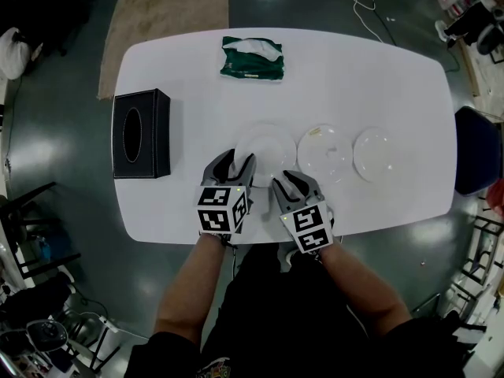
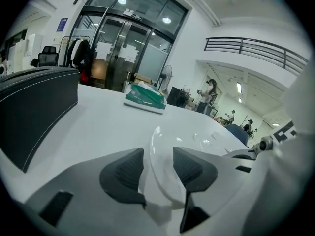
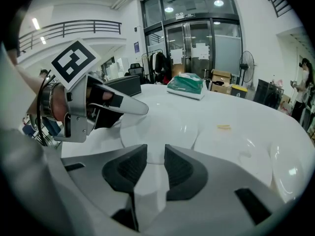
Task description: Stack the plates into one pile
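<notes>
white plate (image 1: 272, 148) rim sat between parted jaws of left tongs (image 1: 236, 161), unpinched; right tongs (image 1: 290, 181) stood narrowly apart, empty, beside same rim.

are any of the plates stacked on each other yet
No, the left plate, middle plate and right plate lie side by side in a row on the table, none resting on another.

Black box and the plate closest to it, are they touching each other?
Apart. The head view shows a wide strip of bare white table between the black box and the leftmost plate.
</notes>
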A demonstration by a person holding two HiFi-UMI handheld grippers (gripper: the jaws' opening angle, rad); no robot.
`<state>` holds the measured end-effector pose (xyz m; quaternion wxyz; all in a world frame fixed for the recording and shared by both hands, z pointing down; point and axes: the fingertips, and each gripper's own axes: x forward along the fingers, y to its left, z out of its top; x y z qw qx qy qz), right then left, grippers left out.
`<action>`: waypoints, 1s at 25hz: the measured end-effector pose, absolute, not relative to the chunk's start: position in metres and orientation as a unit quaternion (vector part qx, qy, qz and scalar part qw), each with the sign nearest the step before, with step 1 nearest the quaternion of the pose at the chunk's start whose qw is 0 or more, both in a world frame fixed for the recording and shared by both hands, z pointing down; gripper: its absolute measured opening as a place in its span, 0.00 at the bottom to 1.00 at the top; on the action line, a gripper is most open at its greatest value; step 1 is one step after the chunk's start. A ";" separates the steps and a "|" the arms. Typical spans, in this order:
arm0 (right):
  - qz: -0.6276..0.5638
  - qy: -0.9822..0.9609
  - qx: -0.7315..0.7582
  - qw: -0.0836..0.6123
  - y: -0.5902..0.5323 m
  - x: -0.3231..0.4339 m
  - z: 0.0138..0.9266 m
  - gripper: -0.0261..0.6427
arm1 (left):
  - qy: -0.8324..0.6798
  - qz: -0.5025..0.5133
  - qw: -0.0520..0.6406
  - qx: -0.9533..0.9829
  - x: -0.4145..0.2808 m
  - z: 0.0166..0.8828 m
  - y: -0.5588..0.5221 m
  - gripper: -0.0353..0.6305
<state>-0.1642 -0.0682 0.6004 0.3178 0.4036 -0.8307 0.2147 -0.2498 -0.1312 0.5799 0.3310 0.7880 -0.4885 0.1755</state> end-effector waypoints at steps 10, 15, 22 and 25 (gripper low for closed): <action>0.220 -0.828 0.406 0.318 -0.068 -0.163 0.599 0.23 | -0.474 0.154 0.367 0.785 -0.249 0.579 -0.130 0.22; 0.212 -0.831 0.413 0.306 -0.069 -0.156 0.588 0.23 | -0.470 0.094 0.424 0.768 -0.254 0.573 -0.128 0.15; 0.189 -0.826 0.450 0.280 -0.072 -0.128 0.556 0.22 | -0.460 0.021 0.459 0.760 -0.258 0.550 -0.125 0.10; 0.180 -0.819 0.473 0.272 -0.073 -0.107 0.543 0.22 | -0.456 0.008 0.458 0.763 -0.255 0.537 -0.123 0.10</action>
